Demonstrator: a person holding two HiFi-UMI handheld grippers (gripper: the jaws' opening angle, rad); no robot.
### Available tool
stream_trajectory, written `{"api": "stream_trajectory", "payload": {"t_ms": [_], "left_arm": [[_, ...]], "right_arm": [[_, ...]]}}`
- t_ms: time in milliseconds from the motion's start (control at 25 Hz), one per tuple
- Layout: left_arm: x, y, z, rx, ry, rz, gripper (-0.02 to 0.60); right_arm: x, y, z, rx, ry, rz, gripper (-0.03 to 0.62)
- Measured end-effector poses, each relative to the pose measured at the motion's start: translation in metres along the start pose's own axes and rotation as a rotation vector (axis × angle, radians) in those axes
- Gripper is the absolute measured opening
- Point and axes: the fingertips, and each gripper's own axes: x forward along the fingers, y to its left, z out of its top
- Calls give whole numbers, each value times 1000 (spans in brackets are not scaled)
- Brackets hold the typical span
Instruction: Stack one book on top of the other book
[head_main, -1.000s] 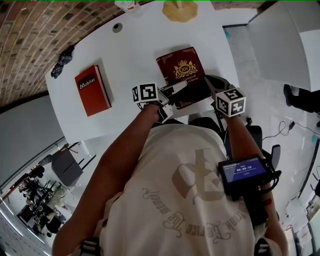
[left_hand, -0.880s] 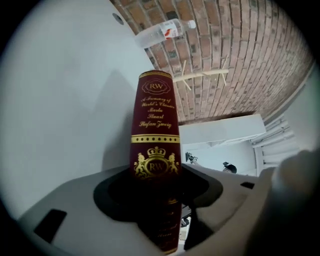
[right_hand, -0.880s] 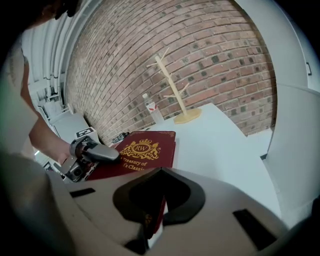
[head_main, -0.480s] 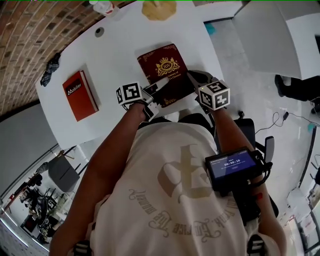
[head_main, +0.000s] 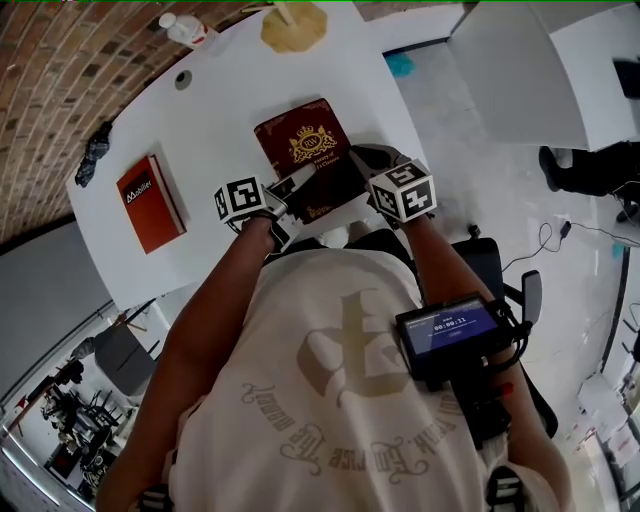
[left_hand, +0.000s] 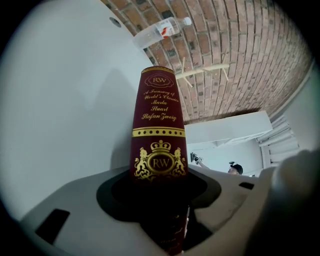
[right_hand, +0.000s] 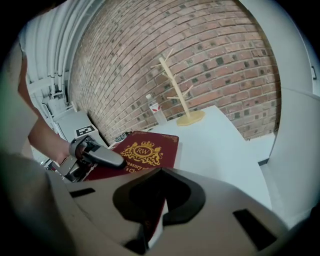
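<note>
Your left gripper has just been closing its jaws, and they now clamp the spine side of the dark red hardback book with a gold crest, at its near left corner. In the left gripper view, the gold-lettered spine runs straight away from between the jaws.

Your right gripper grips the same book at its near right corner. In the right gripper view, the cover and the pale page edge sit in the narrow slot between the jaws.

The dark red book is at the near edge of the white table, a little right of centre. You cannot tell from these views whether it is lifted off the surface.

The orange-red book lies flat at the table's left side, well apart from the one you hold.

At the far edge, a clear plastic bottle lies beside a wooden mug tree, with the brick wall behind them.
</note>
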Motion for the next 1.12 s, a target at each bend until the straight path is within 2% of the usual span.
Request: {"api": "stream_trajectory", "payload": {"t_ms": [160, 280, 480, 840, 1120], "left_arm": [[-5, -2, 1, -3, -29, -6, 233], [-9, -8, 5, 23, -59, -24, 233], [-20, -15, 8, 51, -100, -12, 233], [-44, -14, 1, 86, -135, 5, 233], [-69, -9, 0, 84, -174, 0, 233]], "right_arm": [[-5, 9, 13, -30, -36, 21, 21], [-10, 12, 17, -52, -53, 30, 21], [-15, 16, 22, -64, -81, 50, 21], [-12, 31, 21, -68, -101, 78, 21], [-7, 57, 23, -104, -100, 94, 21]]}}
